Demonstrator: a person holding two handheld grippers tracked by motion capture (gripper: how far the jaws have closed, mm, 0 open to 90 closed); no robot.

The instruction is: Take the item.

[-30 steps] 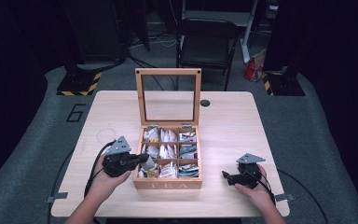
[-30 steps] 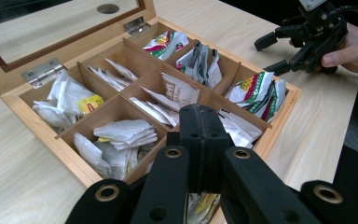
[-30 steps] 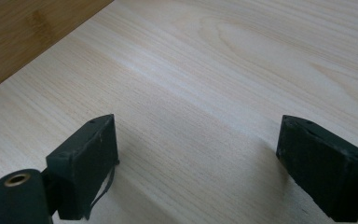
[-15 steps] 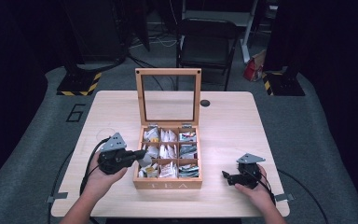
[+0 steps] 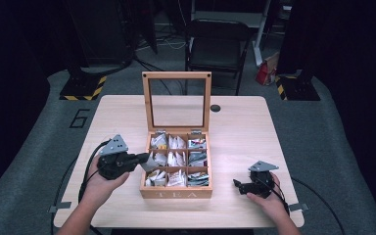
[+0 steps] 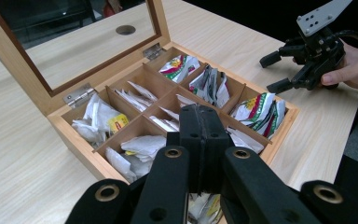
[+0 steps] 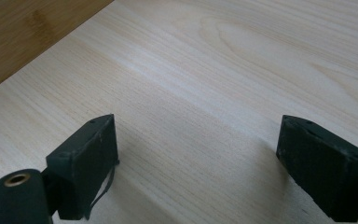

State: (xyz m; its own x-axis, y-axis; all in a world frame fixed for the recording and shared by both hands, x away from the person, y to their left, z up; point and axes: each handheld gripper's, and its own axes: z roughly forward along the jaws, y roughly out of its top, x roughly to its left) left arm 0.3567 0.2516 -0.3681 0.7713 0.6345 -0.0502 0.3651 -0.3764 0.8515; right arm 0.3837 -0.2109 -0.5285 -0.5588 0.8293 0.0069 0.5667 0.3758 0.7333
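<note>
A wooden tea box (image 5: 176,194) marked TEA stands open on the table, its glass lid (image 5: 176,76) upright. Several compartments hold tea bag packets (image 6: 261,107). My left gripper (image 5: 144,159) hovers at the box's left wall, jaws shut on a white tea bag packet (image 5: 151,164). In the left gripper view the jaws (image 6: 200,122) press together, and the packet (image 6: 200,207) hangs below them. My right gripper (image 5: 239,185) rests on the table to the right of the box, open and holding nothing. Bare wood shows between its pads (image 7: 198,163). It also appears in the left gripper view (image 6: 274,72).
The light wooden table (image 5: 254,132) has a round black grommet (image 5: 215,107) behind the lid. A black chair (image 5: 218,44) stands beyond the far edge. Cables trail off the table's front at both sides.
My left gripper has risen out of the box's near-left compartment and drawn back to the left with the packet. The right gripper has stayed still.
</note>
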